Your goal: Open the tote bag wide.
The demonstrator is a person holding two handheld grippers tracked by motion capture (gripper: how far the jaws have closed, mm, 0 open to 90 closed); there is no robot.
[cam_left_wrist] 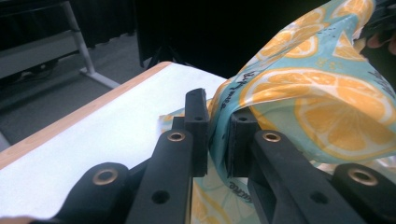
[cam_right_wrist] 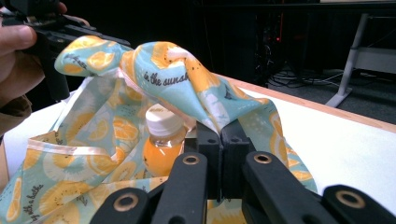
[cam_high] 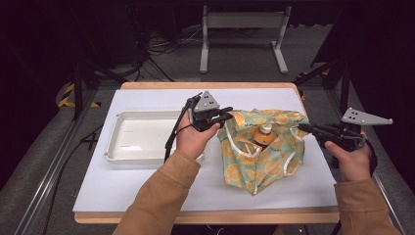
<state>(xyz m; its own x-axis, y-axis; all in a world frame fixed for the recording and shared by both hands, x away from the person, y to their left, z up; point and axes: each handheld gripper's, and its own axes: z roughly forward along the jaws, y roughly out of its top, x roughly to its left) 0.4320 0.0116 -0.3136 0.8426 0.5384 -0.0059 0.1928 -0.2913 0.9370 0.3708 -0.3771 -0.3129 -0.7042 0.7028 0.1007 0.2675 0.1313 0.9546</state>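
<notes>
So there's a white tray (cam_high: 142, 139) sitting toward the table's (cam_high: 147, 191) left edge, nothing in it, just beside the left hand. The lemon-print bag (cam_high: 262, 147) sits near the right edge, mouth pulled open, with an orange juice bottle (cam_high: 264, 134) standing upright inside. Left gripper (cam_high: 227, 114) is clamped on the bag's left rim, the right gripper (cam_high: 302, 128) is pinched tight on the right rim, fabric squeezed between the jaws on both.
</notes>
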